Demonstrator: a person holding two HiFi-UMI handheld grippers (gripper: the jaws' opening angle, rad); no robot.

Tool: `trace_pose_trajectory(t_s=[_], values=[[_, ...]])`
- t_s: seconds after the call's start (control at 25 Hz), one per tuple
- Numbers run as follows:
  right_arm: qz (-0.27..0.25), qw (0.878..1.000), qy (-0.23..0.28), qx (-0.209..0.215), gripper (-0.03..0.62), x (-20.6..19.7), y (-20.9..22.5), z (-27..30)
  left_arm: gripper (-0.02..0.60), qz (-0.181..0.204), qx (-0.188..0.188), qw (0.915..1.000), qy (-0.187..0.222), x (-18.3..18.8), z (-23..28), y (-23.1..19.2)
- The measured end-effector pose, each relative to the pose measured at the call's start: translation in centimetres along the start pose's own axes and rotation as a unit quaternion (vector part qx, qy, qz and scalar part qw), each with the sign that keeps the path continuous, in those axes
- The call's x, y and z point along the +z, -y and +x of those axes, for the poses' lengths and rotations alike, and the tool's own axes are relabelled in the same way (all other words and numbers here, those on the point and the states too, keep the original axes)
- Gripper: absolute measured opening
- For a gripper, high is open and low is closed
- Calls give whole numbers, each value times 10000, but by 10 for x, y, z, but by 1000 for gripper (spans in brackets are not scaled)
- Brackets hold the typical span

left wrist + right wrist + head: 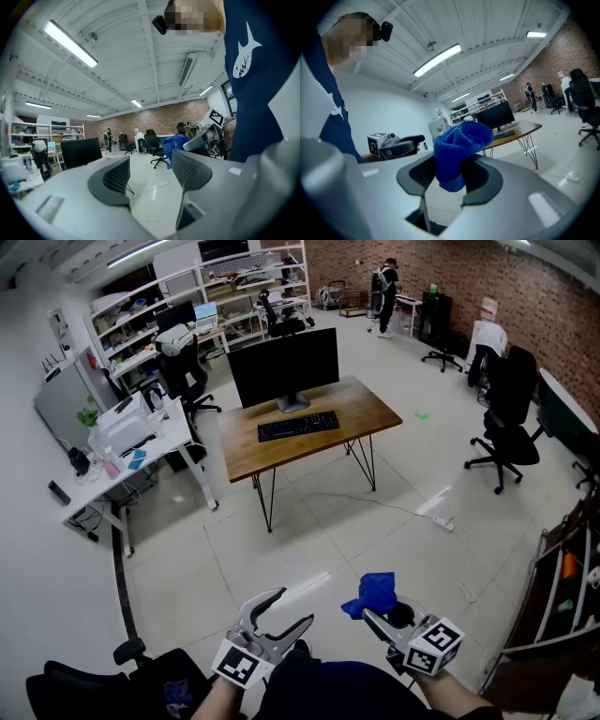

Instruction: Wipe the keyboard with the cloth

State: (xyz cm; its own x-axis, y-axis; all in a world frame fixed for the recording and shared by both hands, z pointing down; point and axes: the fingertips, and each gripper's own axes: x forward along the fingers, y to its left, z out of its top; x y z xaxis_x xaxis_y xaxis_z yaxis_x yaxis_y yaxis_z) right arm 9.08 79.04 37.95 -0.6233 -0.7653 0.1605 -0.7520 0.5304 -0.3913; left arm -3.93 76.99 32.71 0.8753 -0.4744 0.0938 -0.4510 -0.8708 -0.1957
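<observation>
Right fingers (423, 174): clenched on the blue cloth (459, 140), pinching it near its lower end.
Cloth: bunched into a thick tuft that stands up above the fingers, with a short end poking out below them. It is off the desk, carried in the right gripper (368, 615).
Left fingers (115, 180): released and standing apart, with only pale floor showing in the gap between them.
Left gripper (292, 607): held low in front of the person, pointing about level, with its marker cube at the wrist end.
Right gripper: just to the right of the left one and apart from it, tipped slightly downward.
Keyboard (298, 426): black, lying flat on the wooden surface (370, 411) just in front of the monitor (284, 367) stand. It is well apart from both grippers, across a stretch of tiled floor (309, 540).
Surface: a brown top on thin black legs, standing alone in the middle of the room.
Room beyond: a white desk (169, 442) to the left, black office chairs (506, 423) to the right, a brick wall behind, and a person (384, 296) standing at the far end.
</observation>
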Motion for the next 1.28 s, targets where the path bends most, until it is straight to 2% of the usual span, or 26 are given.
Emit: trace_pose_trajectory(t_s=[0.12,0.28,0.44,0.6,0.68,0.8,1.04,1.28], values=[[30,10000,-17,-67,163,3,15,20,261,-183,7,9998,-7,-11,9,-19],[4,9999,-52,-158,163,9,39,58,262,-182,-51,9998,1,-30,24,-55],[23,9995,-104,-306,163,23,61,108,261,61,-179,9998,-114,-50,40,-103],[-86,9990,-152,-422,163,46,76,163,261,214,-381,9990,50,-50,54,-153],[-91,9988,-56,-482,163,60,80,184,261,166,-461,9987,133,-53,57,-177],[-84,9982,42,-595,163,74,93,210,261,139,-501,9986,45,-65,65,-213],[34,9972,-111,-732,163,80,129,251,261,-147,-464,9988,24,-84,86,-264],[160,9972,-225,-695,163,100,182,303,261,-251,-417,9988,-103,-98,128,-324]])
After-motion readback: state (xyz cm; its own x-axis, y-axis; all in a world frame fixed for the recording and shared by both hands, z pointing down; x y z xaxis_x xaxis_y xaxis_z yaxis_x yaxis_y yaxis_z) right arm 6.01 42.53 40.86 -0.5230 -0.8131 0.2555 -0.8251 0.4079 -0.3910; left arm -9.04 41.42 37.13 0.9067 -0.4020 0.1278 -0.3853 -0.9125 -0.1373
